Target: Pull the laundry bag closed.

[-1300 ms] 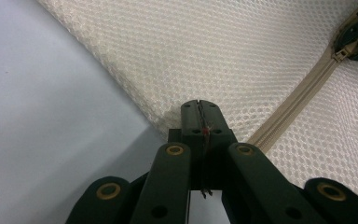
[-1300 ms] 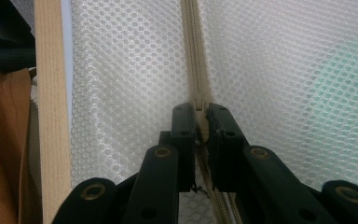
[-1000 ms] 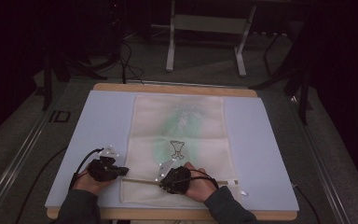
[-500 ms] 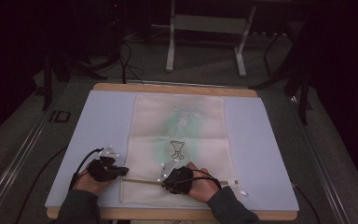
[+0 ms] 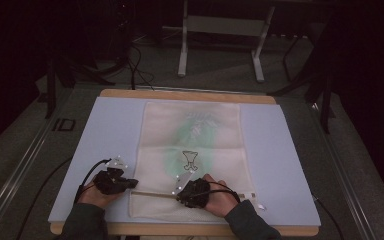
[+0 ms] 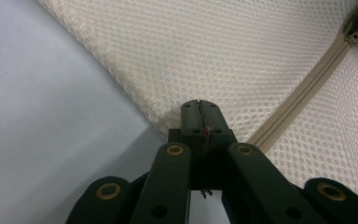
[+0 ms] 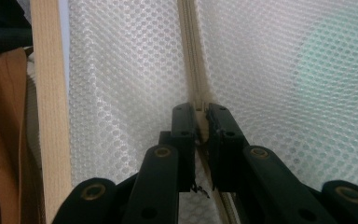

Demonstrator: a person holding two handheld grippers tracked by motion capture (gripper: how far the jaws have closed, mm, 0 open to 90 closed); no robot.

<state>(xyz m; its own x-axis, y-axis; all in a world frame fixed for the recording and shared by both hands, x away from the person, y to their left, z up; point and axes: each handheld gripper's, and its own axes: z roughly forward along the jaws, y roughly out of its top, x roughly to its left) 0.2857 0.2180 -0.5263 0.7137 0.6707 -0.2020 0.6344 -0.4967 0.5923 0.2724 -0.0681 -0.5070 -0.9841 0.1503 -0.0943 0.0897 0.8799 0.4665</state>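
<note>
The mesh bag (image 5: 192, 155) lies flat on the tabletop (image 5: 105, 130), a green garment dimly showing through it, and its zipper (image 5: 152, 193) runs across the end nearest the person. The left claw (image 5: 130, 183) sits at the zipper's left end, at the bag's corner; in the left gripper view its jaws are pressed together on the mesh edge (image 6: 168, 122) just beside the zipper tape (image 6: 303, 98). The right claw (image 5: 181, 193) sits partway along the zipper, to the right of the left claw, and in the right gripper view its jaws pinch the zipper (image 7: 193, 56) where the slider would be, though the slider itself is hidden between them.

The work in hand looks like running the zipper along while the corner is anchored. The main risk is the left grip: it holds only a thin fold of mesh at the corner, so a firm pull from the right could drag the fabric out and let the whole bag slide. A pull not in line with the zipper could jam the slider or catch loose mesh in the teeth. The right claw's hold is small, too, and may slip off the pull.
</note>
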